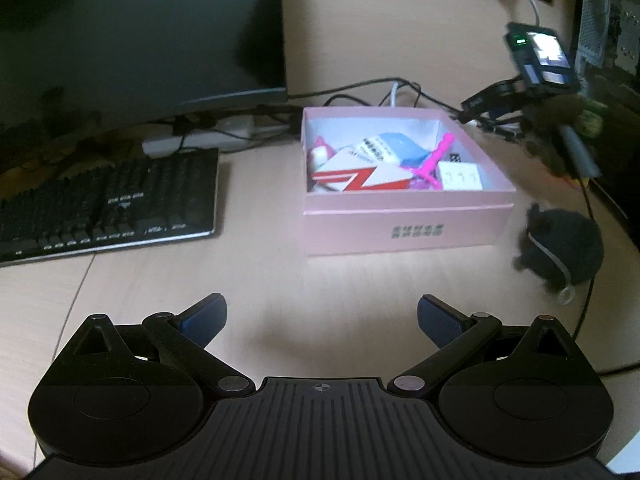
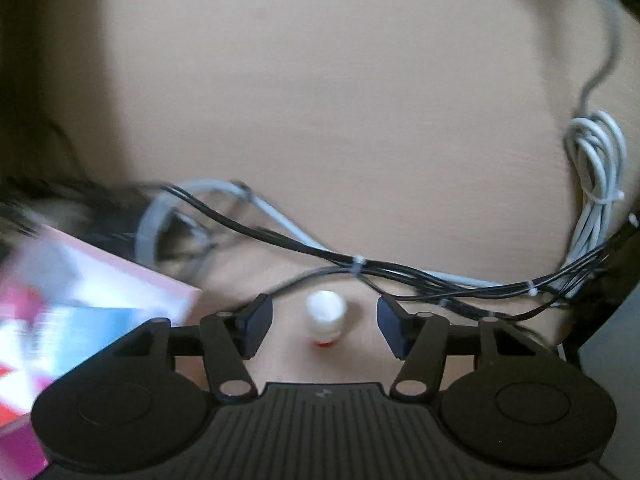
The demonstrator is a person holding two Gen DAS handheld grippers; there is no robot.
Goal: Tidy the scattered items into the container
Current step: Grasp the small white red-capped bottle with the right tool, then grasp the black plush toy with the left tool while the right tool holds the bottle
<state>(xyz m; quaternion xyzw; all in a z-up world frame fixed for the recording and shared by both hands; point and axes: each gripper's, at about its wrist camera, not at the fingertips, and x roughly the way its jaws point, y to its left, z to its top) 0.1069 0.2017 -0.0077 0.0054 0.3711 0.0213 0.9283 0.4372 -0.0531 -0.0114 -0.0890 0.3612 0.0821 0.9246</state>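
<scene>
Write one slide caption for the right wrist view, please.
Right tool open around a small white bottle, beside the pink box.

desk (image 1: pixel 340 280): pale wood-look top, soft overhead glare in the middle; big dark monitor (image 1: pixel 140 40) at back left | black keyboard (image 1: pixel 108 204) in front of it | messy black and grey cables (image 2: pixel 360 268) trailing along the back; beige wall (image 1: pixel 380 20) behind

Pink box (image 1: pixel 408 228), near wall: two rows of dark print, blurred, unreadable. White-and-red card (image 1: pixel 360 178) inside the box, left near part: large red "Z"-like mark. White pack (image 1: pixel 374 150) behind it: black print, illegible. Keyboard (image 1: pixel 108 204), left: pale key legends, too small to read.
</scene>
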